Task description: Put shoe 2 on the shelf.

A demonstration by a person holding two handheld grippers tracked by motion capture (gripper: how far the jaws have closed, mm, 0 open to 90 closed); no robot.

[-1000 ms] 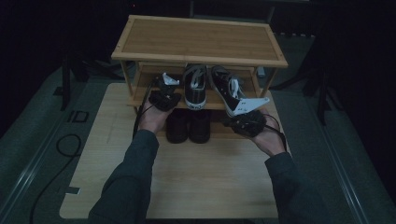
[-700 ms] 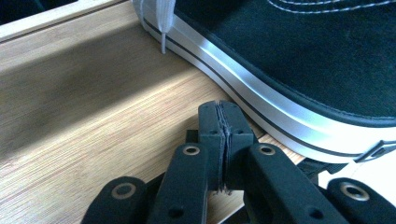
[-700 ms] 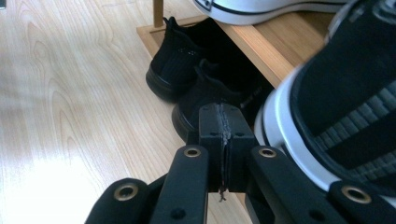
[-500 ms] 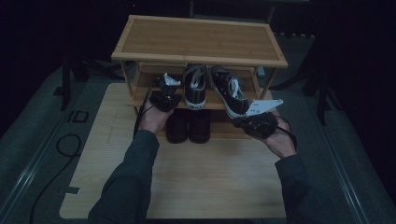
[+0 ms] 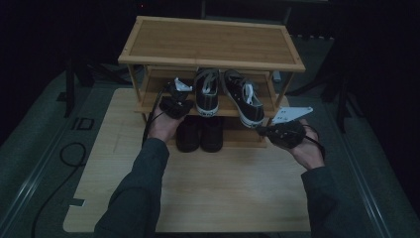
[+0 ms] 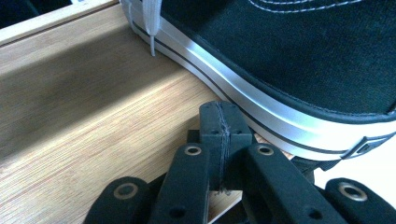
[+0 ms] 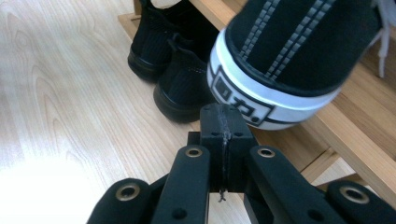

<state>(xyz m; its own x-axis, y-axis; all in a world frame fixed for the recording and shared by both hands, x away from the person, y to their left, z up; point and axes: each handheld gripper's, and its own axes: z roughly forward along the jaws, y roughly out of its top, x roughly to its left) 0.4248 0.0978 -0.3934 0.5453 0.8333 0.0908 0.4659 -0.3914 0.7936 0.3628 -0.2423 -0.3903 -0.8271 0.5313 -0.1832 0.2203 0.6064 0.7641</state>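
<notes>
I judge both sneakers shelved: the left sneaker sits straight, the right sneaker overhangs, wanting a push. My left gripper and right gripper are clenched, empty.

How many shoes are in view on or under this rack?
4: two black-and-white sneakers on the middle shelf, the left sneaker straight and the right sneaker angled with its heel overhanging; two black shoes side by side below. Shaded shelf parts may hide others.
</notes>
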